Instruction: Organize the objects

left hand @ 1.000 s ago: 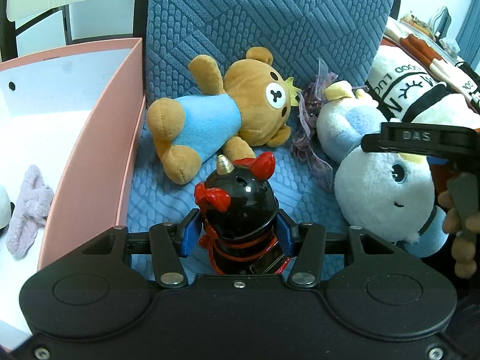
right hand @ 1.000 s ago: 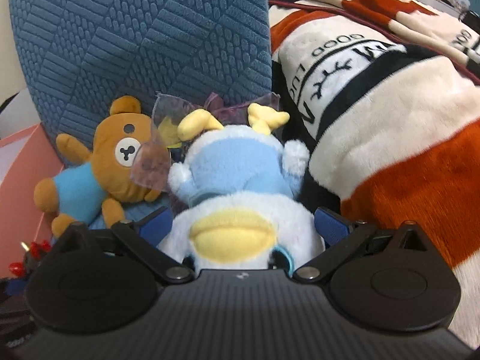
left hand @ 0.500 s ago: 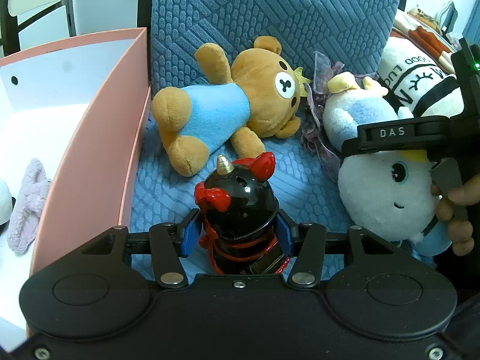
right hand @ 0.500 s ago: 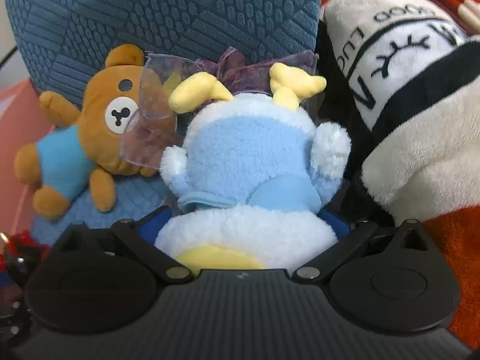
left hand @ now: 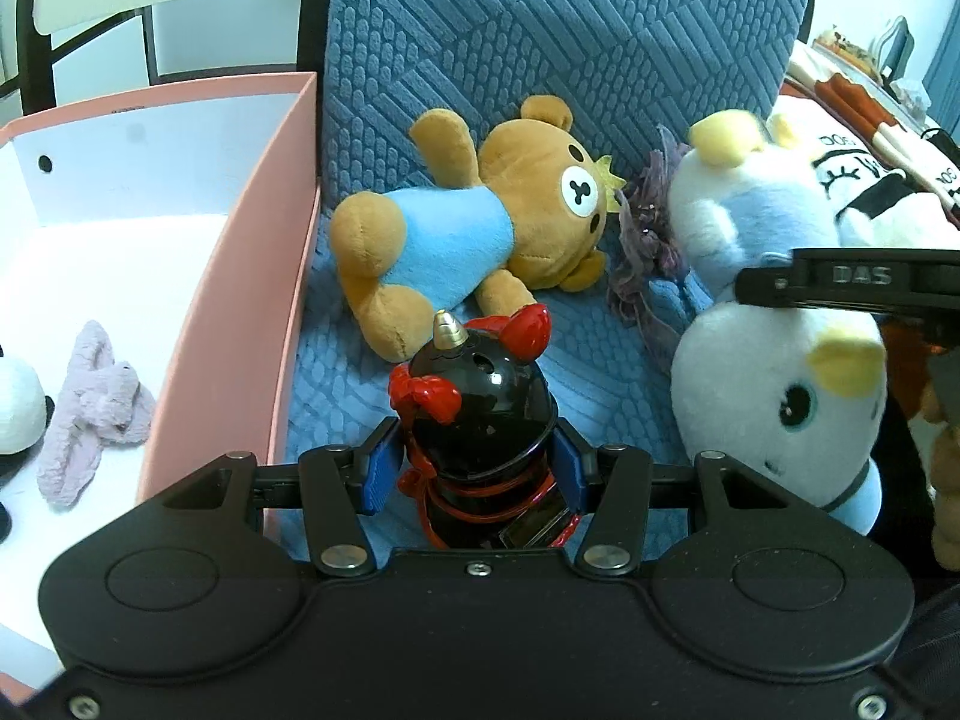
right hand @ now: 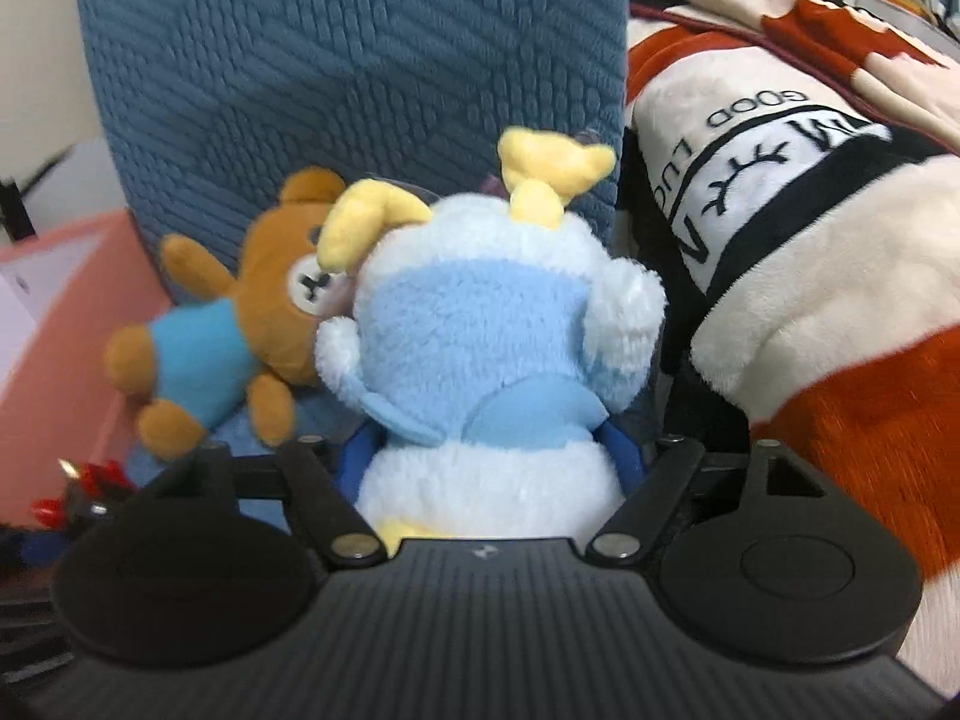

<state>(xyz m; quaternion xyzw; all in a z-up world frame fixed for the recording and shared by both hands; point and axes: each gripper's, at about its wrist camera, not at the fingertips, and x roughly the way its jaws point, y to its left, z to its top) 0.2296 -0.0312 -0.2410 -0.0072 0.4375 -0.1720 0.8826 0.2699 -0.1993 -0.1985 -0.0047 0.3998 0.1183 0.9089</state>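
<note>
The right gripper's [right hand: 489, 462] view is smeared by blur, and the plush [right hand: 492, 360] between its fingers hides most of both blue pads; the plush's face shows only from the left wrist view, where the right gripper's black body crosses its neck and cuts off at the frame edge. The figurine's [left hand: 480, 420] base is hidden behind the left gripper's [left hand: 477, 468] body. In the pink box [left hand: 240, 300] a lilac cloth [left hand: 90, 408] lies whole, while a black-and-white toy [left hand: 18, 414] is cropped at the edge (what it is I cannot tell). Both grippers point forward and down toward the blue seat [left hand: 588, 372]. The left gripper's fingers pinch the black-and-red figurine at its waist, upright, just beside the box wall. The right gripper's jaws have just been closing, and its pads now press into the plush's white body. The bear [left hand: 480, 222] lies on the seat between the box and the plush, free of both grippers.
</note>
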